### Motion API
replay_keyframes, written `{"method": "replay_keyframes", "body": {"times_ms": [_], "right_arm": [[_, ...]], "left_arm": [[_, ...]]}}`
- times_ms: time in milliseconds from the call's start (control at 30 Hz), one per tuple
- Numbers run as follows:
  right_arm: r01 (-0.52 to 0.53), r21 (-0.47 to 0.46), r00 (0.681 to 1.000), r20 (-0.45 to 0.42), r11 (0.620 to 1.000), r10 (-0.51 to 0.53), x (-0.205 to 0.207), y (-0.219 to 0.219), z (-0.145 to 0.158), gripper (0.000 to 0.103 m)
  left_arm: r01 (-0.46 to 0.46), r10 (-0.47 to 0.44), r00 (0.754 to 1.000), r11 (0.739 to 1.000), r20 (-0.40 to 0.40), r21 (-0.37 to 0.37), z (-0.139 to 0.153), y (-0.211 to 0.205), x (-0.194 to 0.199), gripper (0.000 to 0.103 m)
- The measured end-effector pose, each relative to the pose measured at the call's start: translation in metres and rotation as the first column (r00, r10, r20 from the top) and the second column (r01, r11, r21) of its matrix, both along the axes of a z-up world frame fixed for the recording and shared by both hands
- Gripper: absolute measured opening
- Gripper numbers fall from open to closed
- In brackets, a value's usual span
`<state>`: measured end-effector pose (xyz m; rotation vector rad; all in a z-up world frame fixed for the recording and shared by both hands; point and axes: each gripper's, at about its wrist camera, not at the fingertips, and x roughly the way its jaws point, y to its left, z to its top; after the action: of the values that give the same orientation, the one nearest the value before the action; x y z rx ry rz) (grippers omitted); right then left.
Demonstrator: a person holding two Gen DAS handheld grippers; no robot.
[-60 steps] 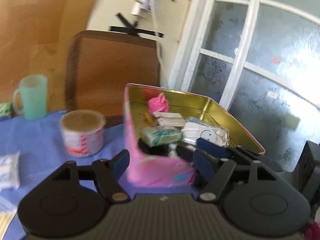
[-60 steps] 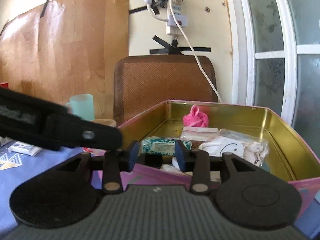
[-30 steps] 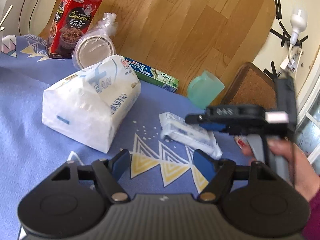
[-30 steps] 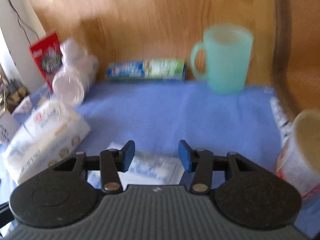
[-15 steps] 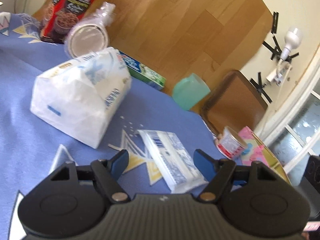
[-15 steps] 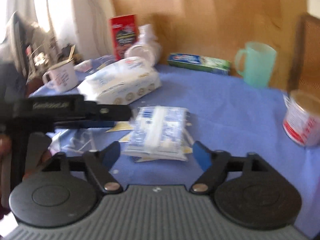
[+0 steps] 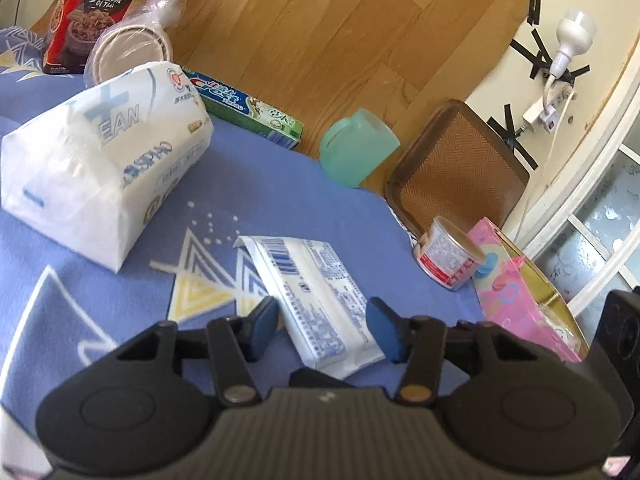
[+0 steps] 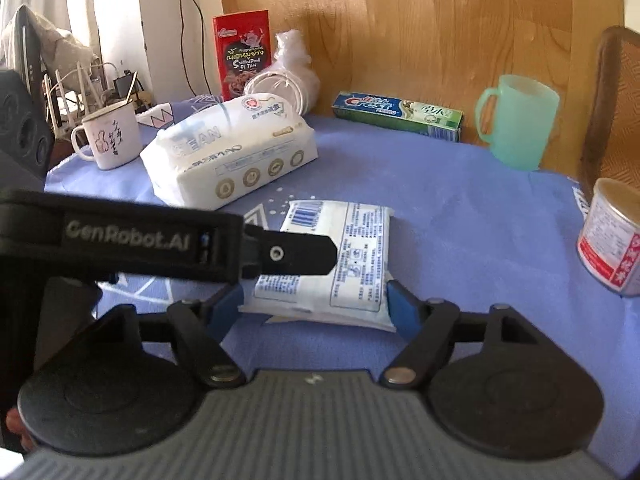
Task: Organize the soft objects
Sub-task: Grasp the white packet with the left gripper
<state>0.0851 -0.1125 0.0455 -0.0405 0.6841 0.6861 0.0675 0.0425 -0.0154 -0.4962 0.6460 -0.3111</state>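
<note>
Both grippers have swung away from the pink tin (image 7: 516, 292) they faced two seconds ago and now bracket the flat white tissue pack (image 7: 316, 292) lying on the blue patterned tablecloth (image 7: 272, 184). The left gripper (image 7: 325, 326) has just been closing its jaws; the pack's near end sits between the blue pads, which appear to be at or just beside its edges, though contact cannot be confirmed. The right gripper (image 8: 316, 304) stands nearly at full width, its pads at either side of the same pack (image 8: 340, 256) and apparently not pressing.

The step in hand looks like picking up this pack, probably for the tin. Next, one gripper must finish squeezing the soft wrapper without crushing it, while the other clears away.

Only the left wrist view shows the tin, at lower right, with a red-labelled can (image 7: 450, 258) beside it. The right wrist view alone shows the left gripper's body crossing over the pack from the left, plus a white enamel mug (image 8: 108, 140) at upper left. Both show the large tissue bag (image 8: 232, 148), toothpaste box (image 8: 398, 116) and green mug (image 8: 518, 120).
</note>
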Motion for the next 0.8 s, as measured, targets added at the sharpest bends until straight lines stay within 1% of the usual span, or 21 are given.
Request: {"method": "replay_keyframes", "body": {"times_ms": [100, 233, 367, 467, 567, 633, 667, 733, 800], "right_arm": [[0.006, -0.014, 1.0, 0.012, 1.0, -0.005, -0.017, -0.001, 0.002, 0.079], [0.015, -0.065, 0.998, 0.062, 0.998, -0.011, -0.042, -0.009, 0.002, 0.079], [0.055, -0.054, 0.997, 0.057, 0.997, -0.052, -0.061, -0.034, 0.0, 0.079], [0.116, -0.041, 0.992, 0.05, 0.992, -0.114, -0.075, -0.059, 0.001, 0.079], [0.177, -0.04, 0.983, 0.058, 0.983, -0.174, -0.093, -0.081, -0.001, 0.079], [0.221, -0.035, 0.973, 0.07, 0.975, -0.218, -0.106, -0.094, -0.002, 0.079], [0.245, -0.031, 0.967, 0.078, 0.969, -0.242, -0.113, -0.101, -0.002, 0.079], [0.294, -0.021, 0.951, 0.105, 0.956, -0.29, -0.123, -0.112, -0.001, 0.078], [0.335, -0.013, 0.931, 0.156, 0.942, -0.329, -0.131, -0.122, 0.005, 0.078]], "left_arm": [[0.017, -0.018, 1.0, 0.999, 0.011, 0.03, 0.002, -0.011, -0.013, 0.049], [0.08, -0.083, 0.996, 0.992, 0.019, 0.098, 0.004, -0.038, -0.028, 0.049], [0.156, -0.161, 0.987, 0.977, 0.024, 0.147, 0.006, -0.073, -0.039, 0.049], [0.22, -0.229, 0.973, 0.957, 0.028, 0.19, 0.007, -0.103, -0.048, 0.049], [0.288, -0.303, 0.952, 0.929, 0.031, 0.234, 0.007, -0.135, -0.057, 0.05], [0.333, -0.349, 0.937, 0.912, 0.026, 0.24, 0.009, -0.151, -0.061, 0.05], [0.352, -0.366, 0.93, 0.907, 0.02, 0.231, 0.011, -0.157, -0.06, 0.05], [0.375, -0.391, 0.92, 0.901, 0.033, 0.219, 0.021, -0.168, -0.059, 0.05], [0.386, -0.413, 0.907, 0.892, 0.082, 0.235, 0.04, -0.184, -0.058, 0.05]]}}
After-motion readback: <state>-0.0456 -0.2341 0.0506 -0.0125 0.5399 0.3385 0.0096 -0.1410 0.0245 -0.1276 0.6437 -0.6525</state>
